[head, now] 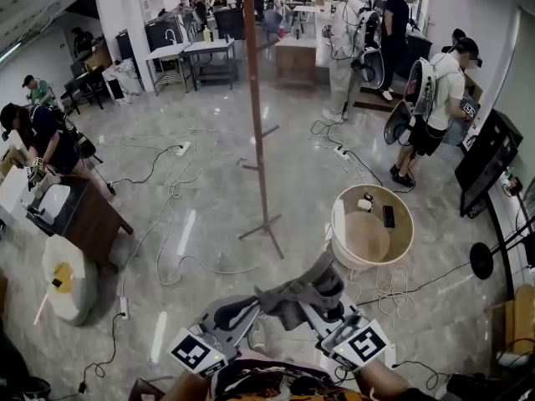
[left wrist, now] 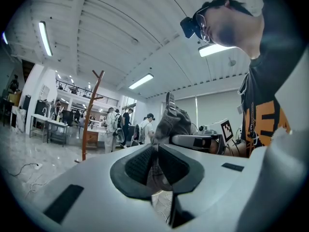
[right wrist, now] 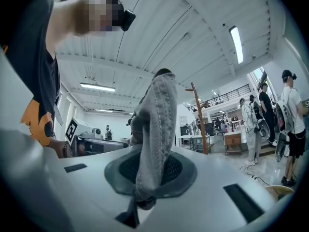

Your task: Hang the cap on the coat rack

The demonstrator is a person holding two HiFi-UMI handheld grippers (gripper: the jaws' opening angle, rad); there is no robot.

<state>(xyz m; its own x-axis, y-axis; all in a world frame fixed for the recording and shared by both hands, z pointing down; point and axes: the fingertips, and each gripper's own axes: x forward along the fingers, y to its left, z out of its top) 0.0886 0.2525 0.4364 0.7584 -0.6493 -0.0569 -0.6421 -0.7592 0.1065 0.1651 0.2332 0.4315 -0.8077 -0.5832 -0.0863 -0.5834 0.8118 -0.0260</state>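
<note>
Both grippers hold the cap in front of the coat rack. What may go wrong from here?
1. The left gripper and right gripper each pinch only a fold of the soft cap, so it may slip out.
2. Cables lie on the floor around the coat rack; a foot may catch one.
3. The rack's pegs look short, so the cap may slide off.

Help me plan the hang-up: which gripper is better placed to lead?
Right, probably: the right gripper clamps a thick fold of the cap, the left gripper only pinches a thin edge; the coat rack stands ahead of both.
</note>
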